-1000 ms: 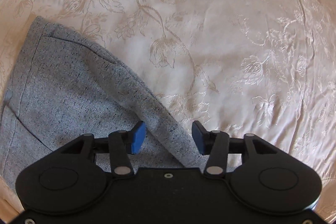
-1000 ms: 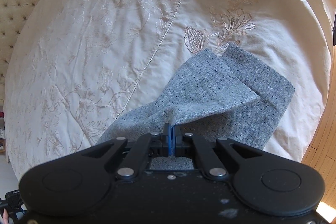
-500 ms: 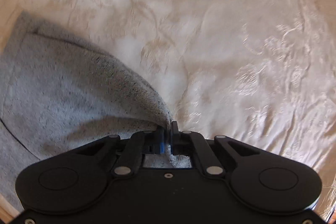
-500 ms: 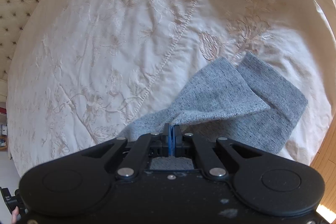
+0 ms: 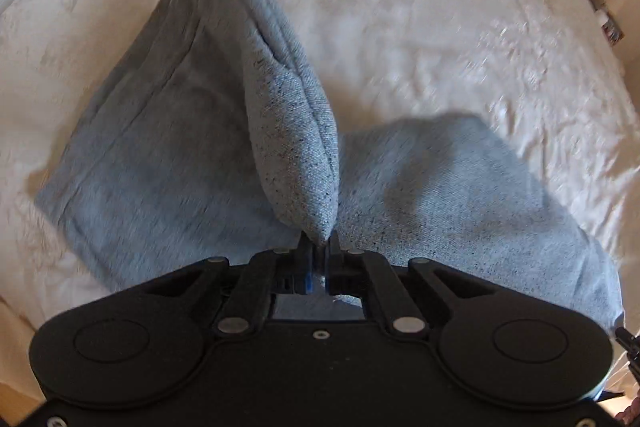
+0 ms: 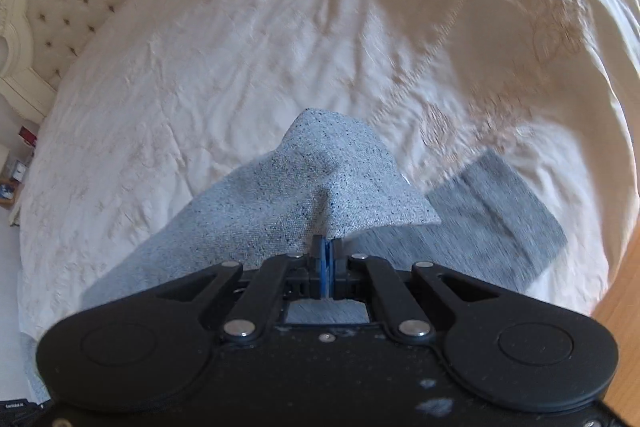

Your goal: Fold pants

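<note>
Lifted since before, pants [image 5: 296, 131] hang from both grippers.

pants [image 5: 168, 147] – grey, dark-flecked | bedspread [image 6: 280, 39] – cream, floral embroidery

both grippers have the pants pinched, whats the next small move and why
Probably carry both pinched parts together across the pants and lay them on the fabric that lies flat on the bedspread. The left gripper is shut on a raised peak of cloth, and the right gripper is shut on another lifted fold, so the fold looks mid-air and unfinished; moving evenly should keep the edges aligned.
</note>
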